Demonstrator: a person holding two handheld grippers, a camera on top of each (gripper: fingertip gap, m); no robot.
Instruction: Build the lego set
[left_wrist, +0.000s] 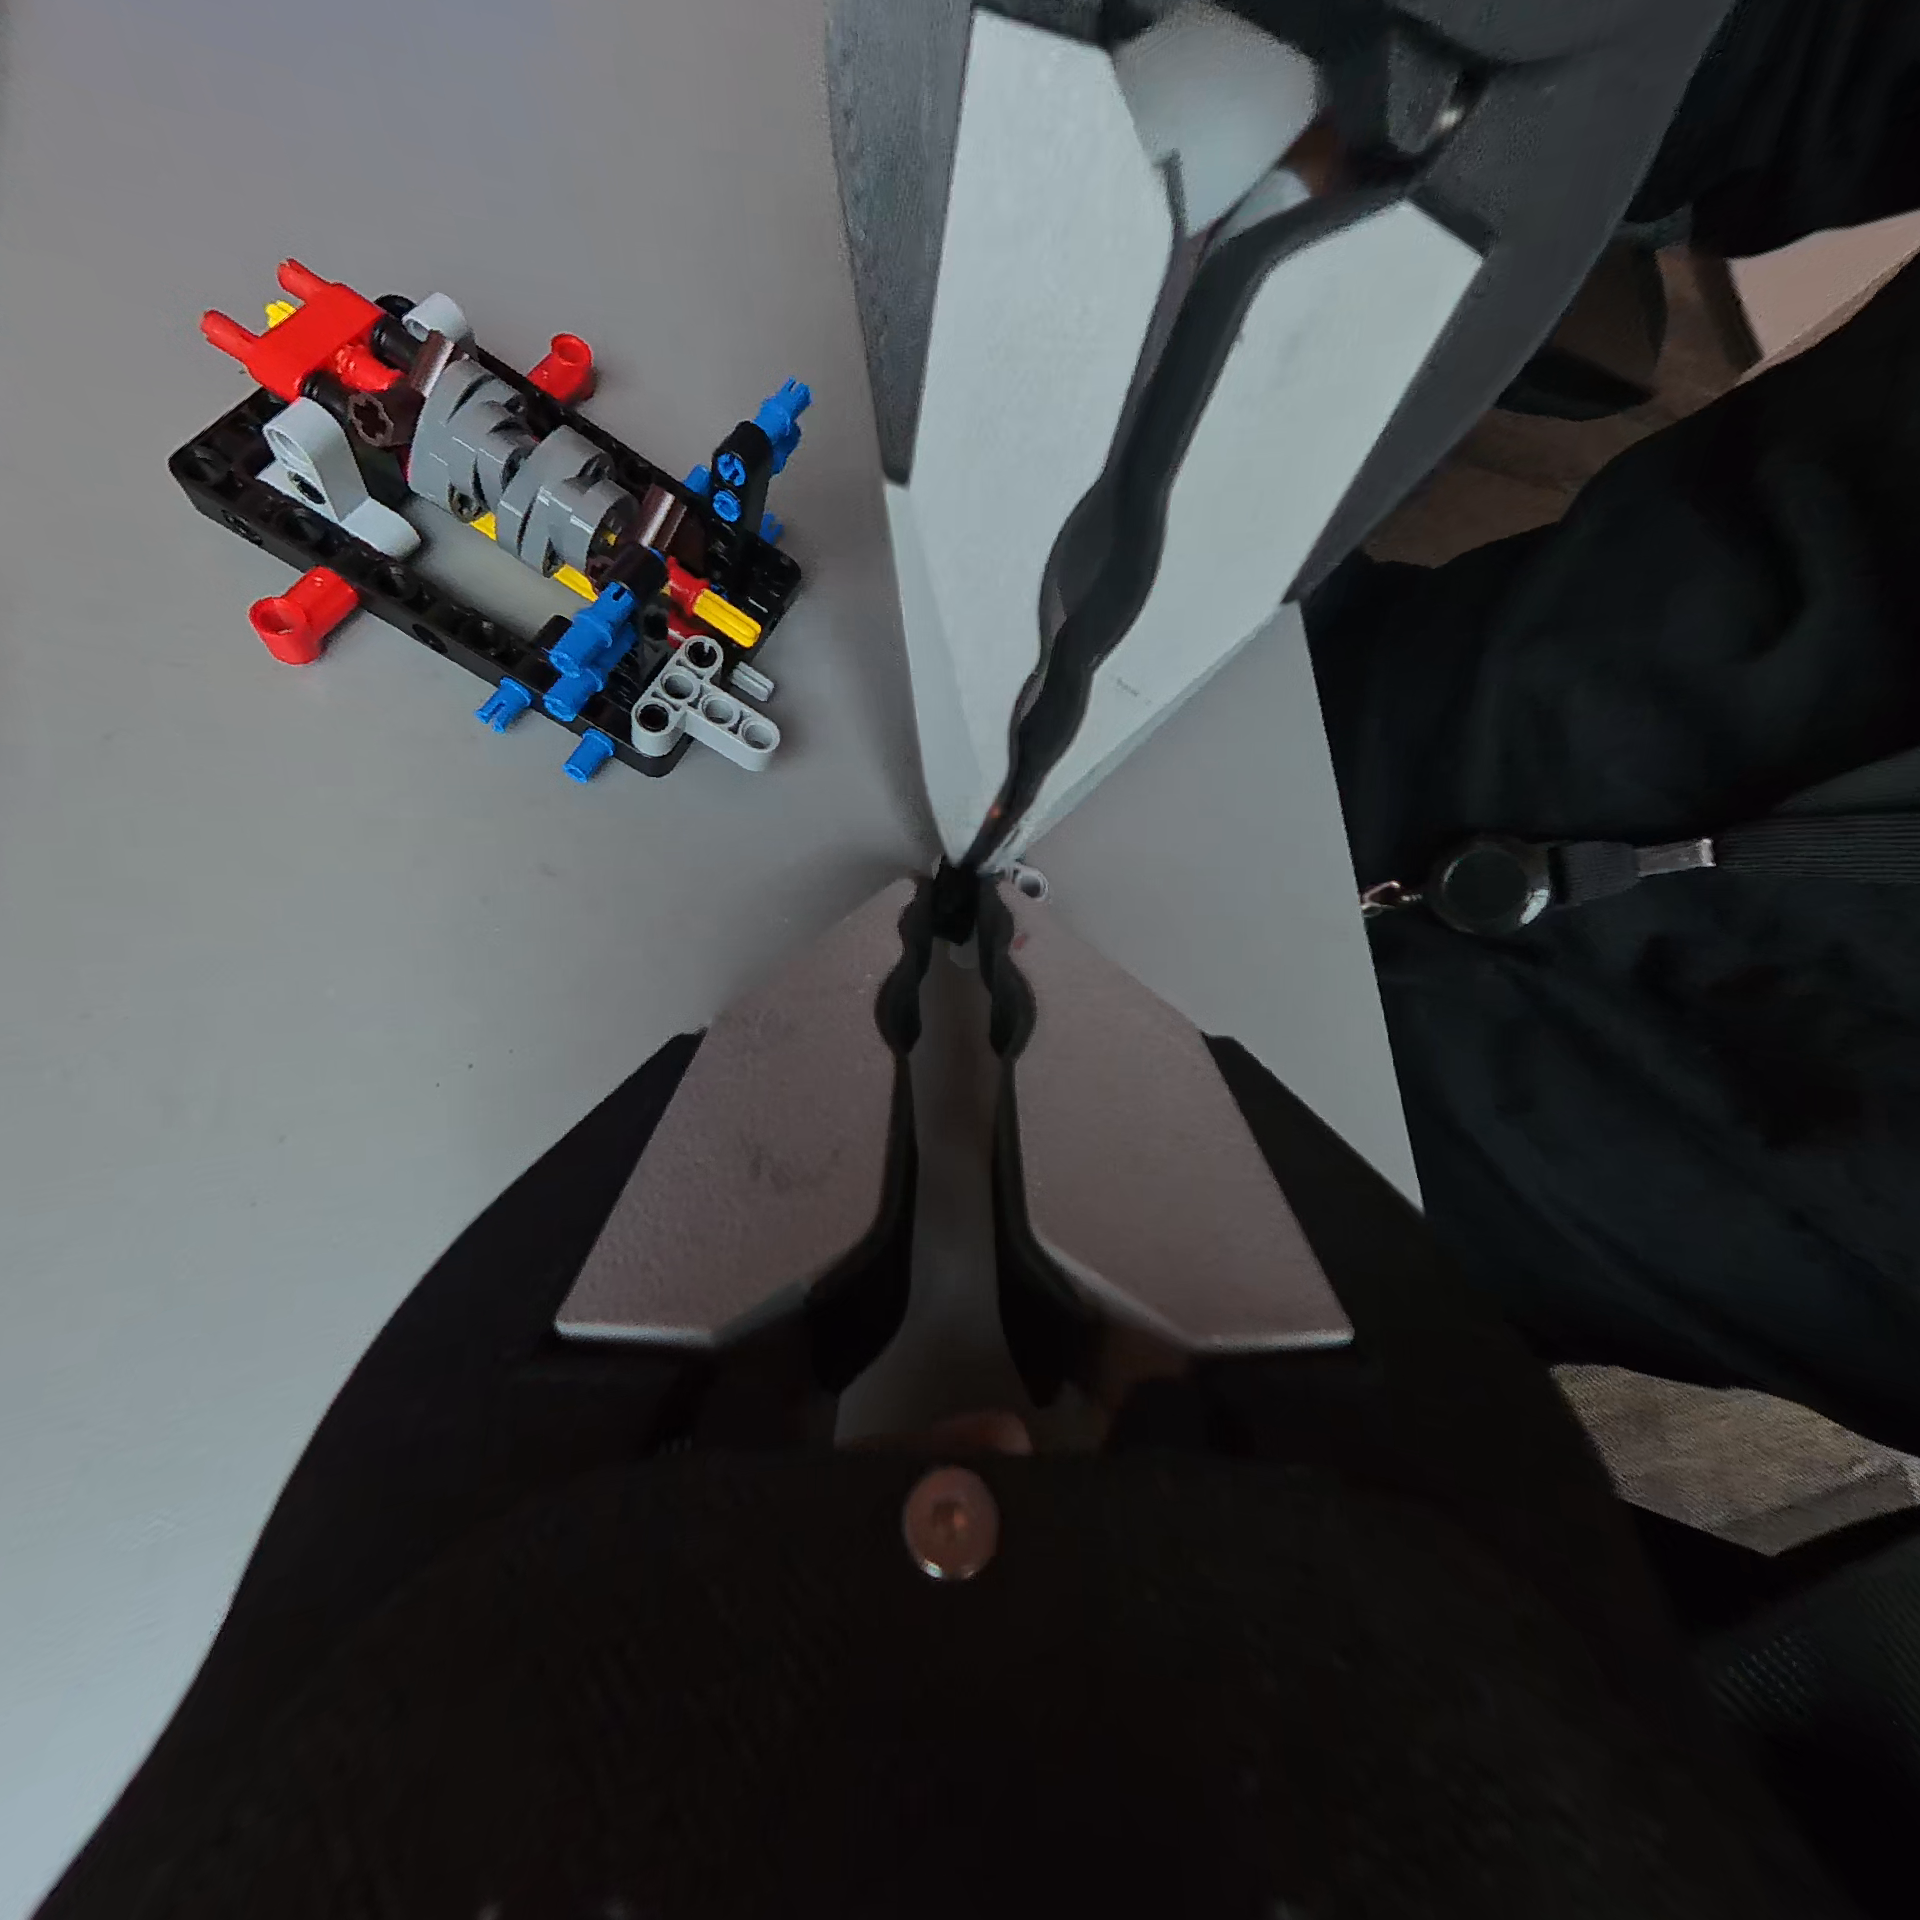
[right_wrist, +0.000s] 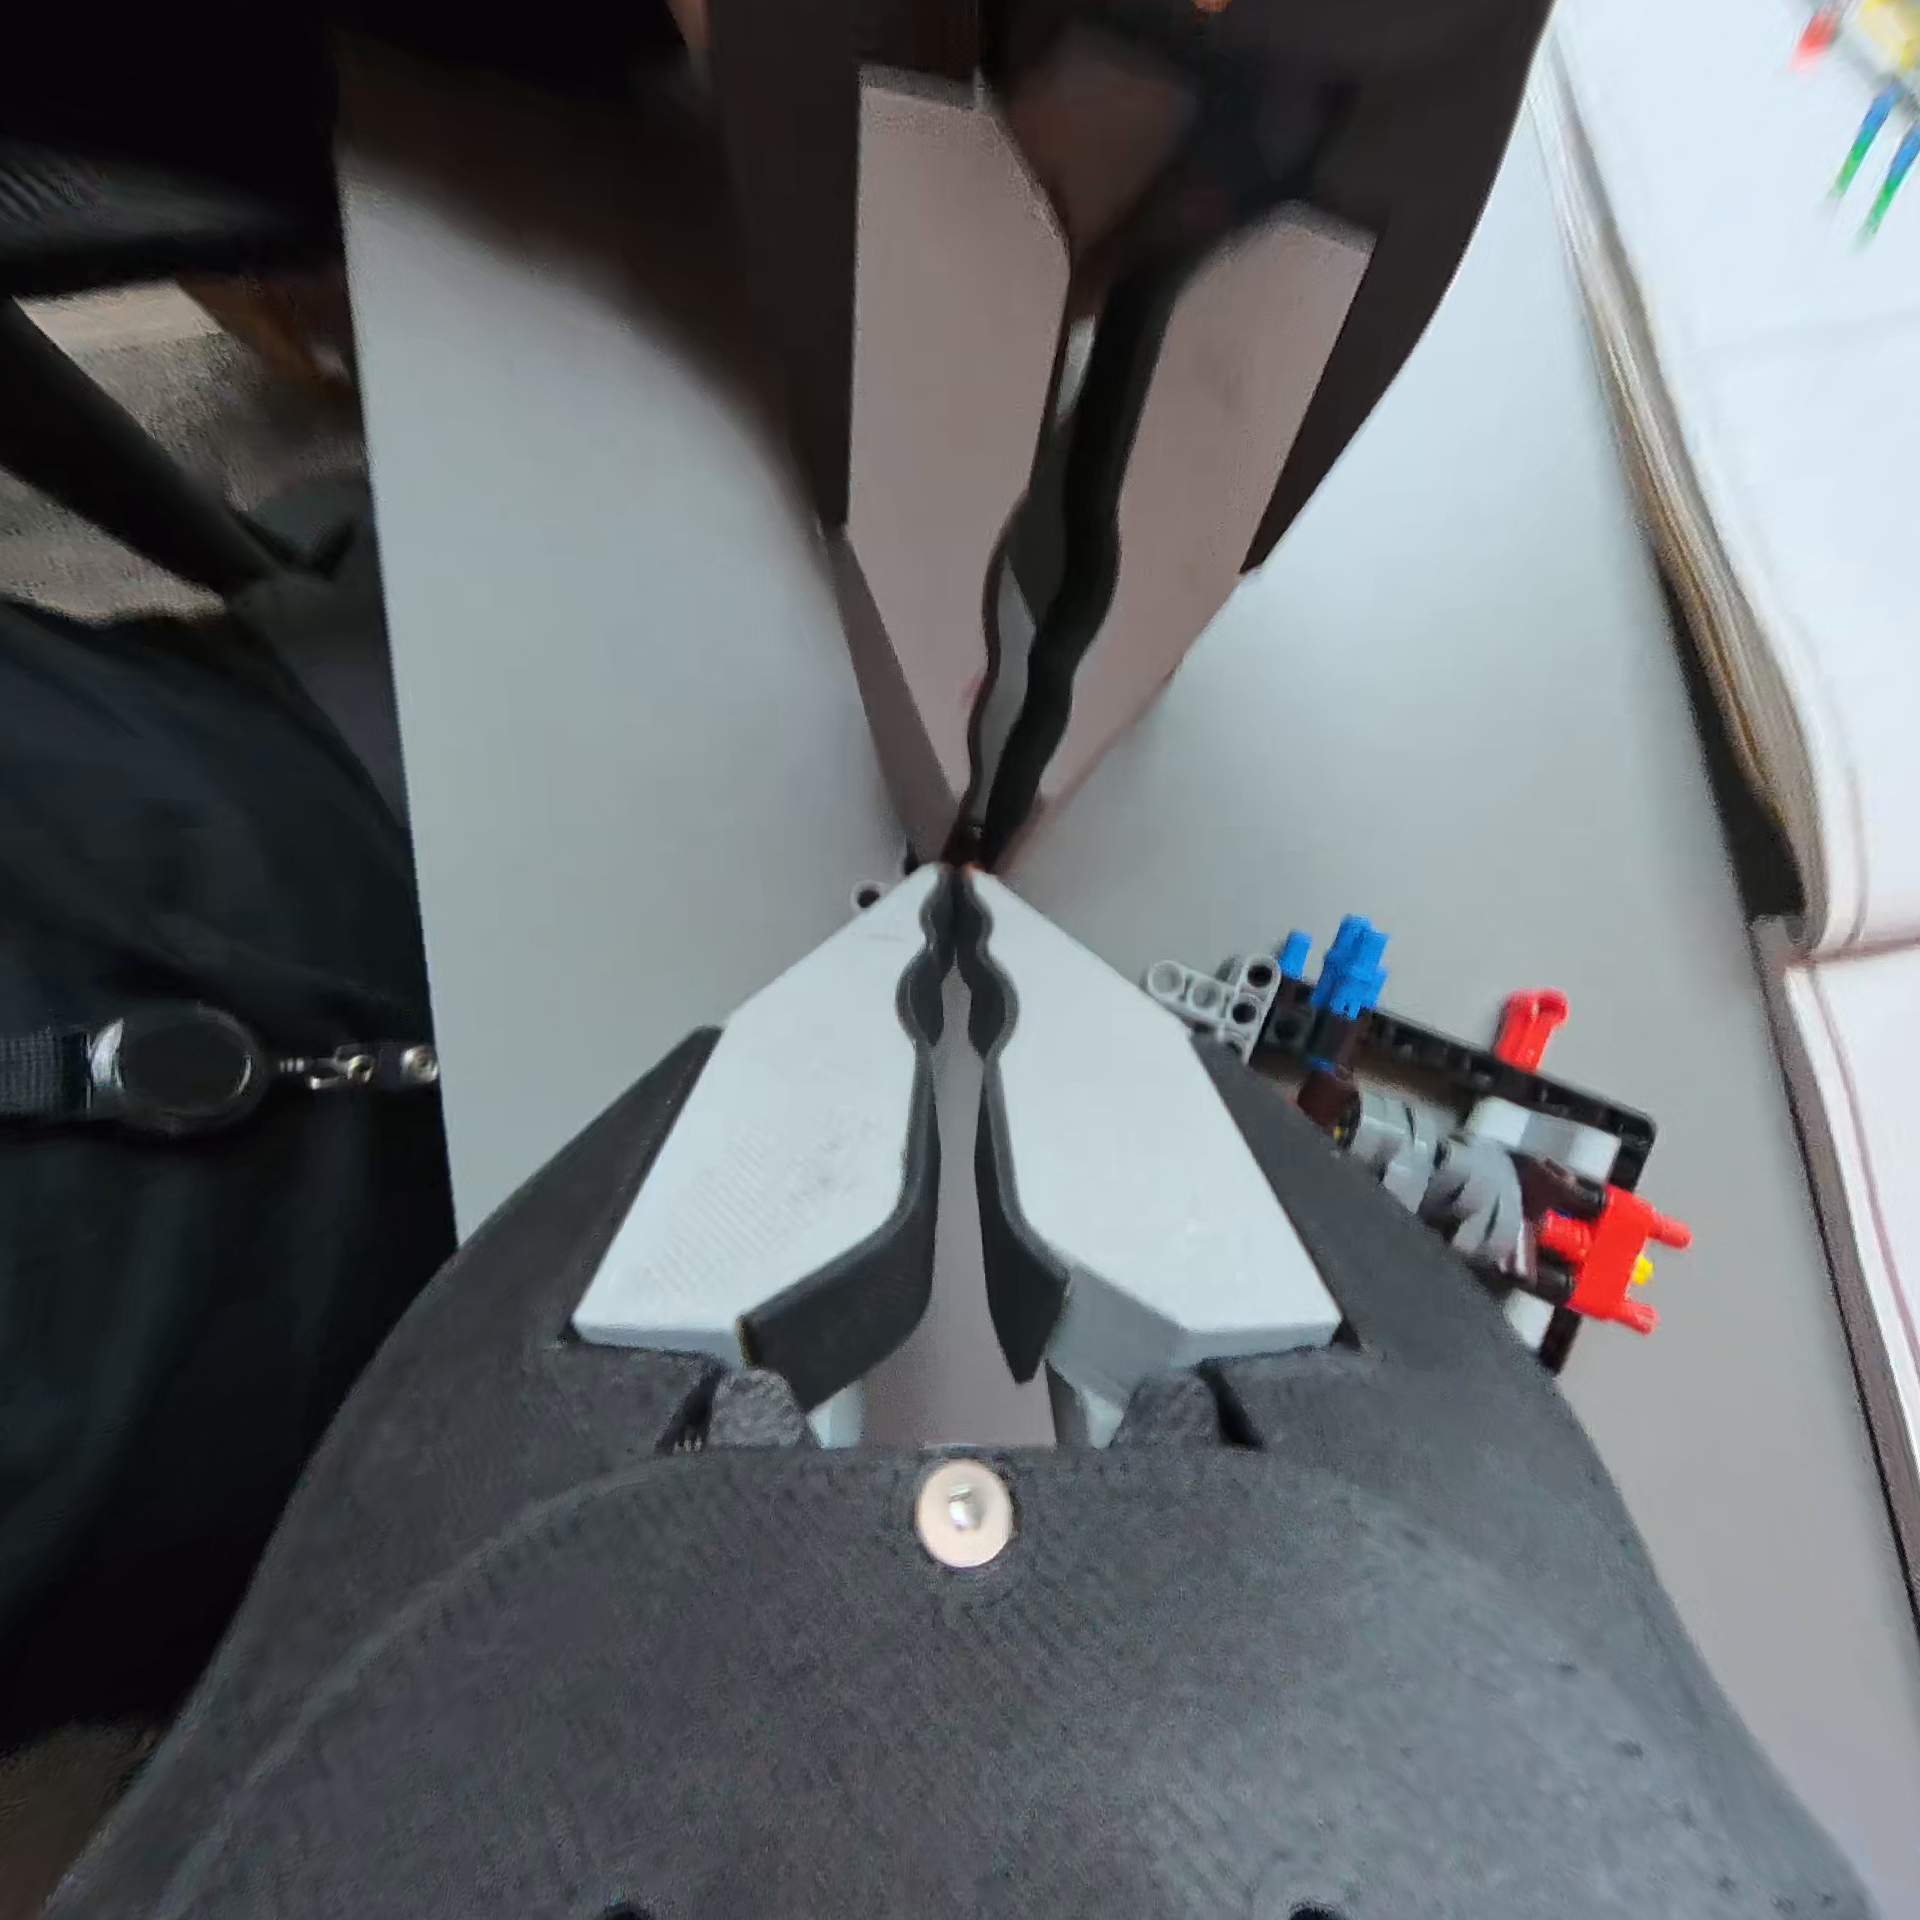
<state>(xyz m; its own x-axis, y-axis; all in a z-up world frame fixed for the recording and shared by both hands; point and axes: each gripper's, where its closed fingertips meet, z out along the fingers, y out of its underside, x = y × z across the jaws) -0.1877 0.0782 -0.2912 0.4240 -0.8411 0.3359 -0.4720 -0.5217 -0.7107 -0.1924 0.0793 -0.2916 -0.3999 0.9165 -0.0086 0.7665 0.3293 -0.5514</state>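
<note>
The part-built lego assembly (left_wrist: 488, 520), a black frame with grey gears and red, blue and yellow pins, lies on the grey table left of both grippers. It also shows in the right wrist view (right_wrist: 1455, 1122). My left gripper (left_wrist: 951, 909) is shut on a small black piece (left_wrist: 951, 920). My right gripper (right_wrist: 956, 881) is shut on a small grey piece (right_wrist: 868, 891), which also shows in the left wrist view (left_wrist: 1029, 883). The two grippers meet tip to tip above the table near its edge. The pieces touch, and how they join is hidden.
An open instruction booklet (right_wrist: 1766, 468) lies on the table beyond the assembly. The table edge (left_wrist: 1361, 883) runs close beside the grippers. A person in black clothing with a badge reel (left_wrist: 1486, 883) sits at that edge. Left and right tips are no more than a few centimetres apart.
</note>
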